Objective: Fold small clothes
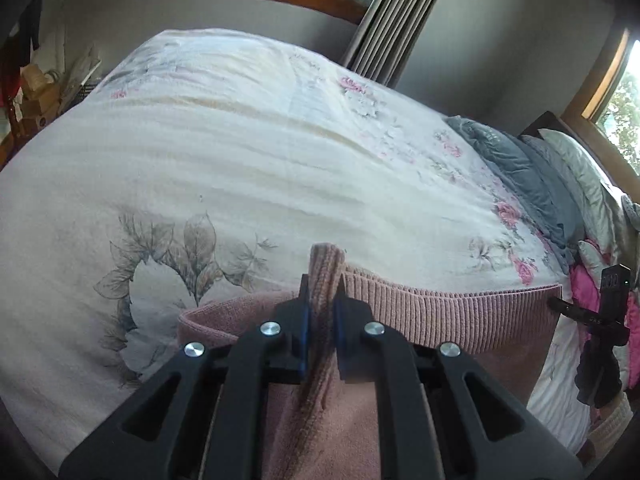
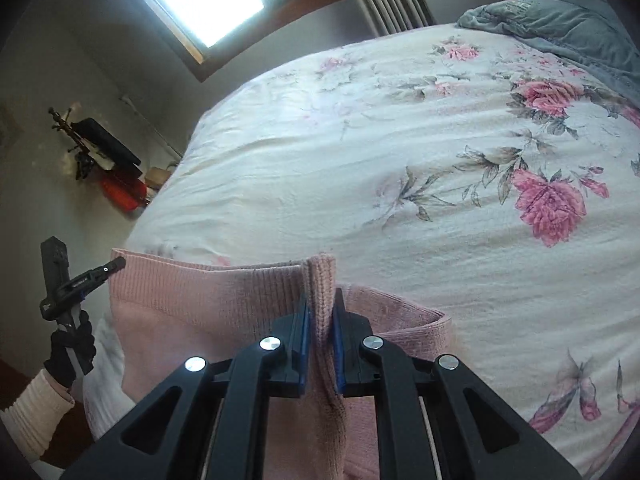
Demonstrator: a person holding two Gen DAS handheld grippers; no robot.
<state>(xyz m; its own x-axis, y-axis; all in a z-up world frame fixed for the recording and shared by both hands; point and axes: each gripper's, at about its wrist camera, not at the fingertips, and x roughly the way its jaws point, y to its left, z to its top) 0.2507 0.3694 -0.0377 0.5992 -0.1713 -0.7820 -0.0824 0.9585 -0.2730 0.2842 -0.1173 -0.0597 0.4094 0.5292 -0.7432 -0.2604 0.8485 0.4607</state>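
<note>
Most of the sweater (image 1: 460, 312) hangs below the bottom edge of both views, so its lower part and sleeves go unseen. The pinched ribbed fold is hidden where it passes between the left tongs (image 1: 322, 304) and likewise inside the right tongs (image 2: 320, 312). The bed (image 1: 240, 160) is cut off beyond the sweater on every side. Left of the bed, the clutter (image 2: 104, 160) against the wall is too small and dim to name. The gloved hand (image 2: 70, 350) hides its grip's handle.
</note>
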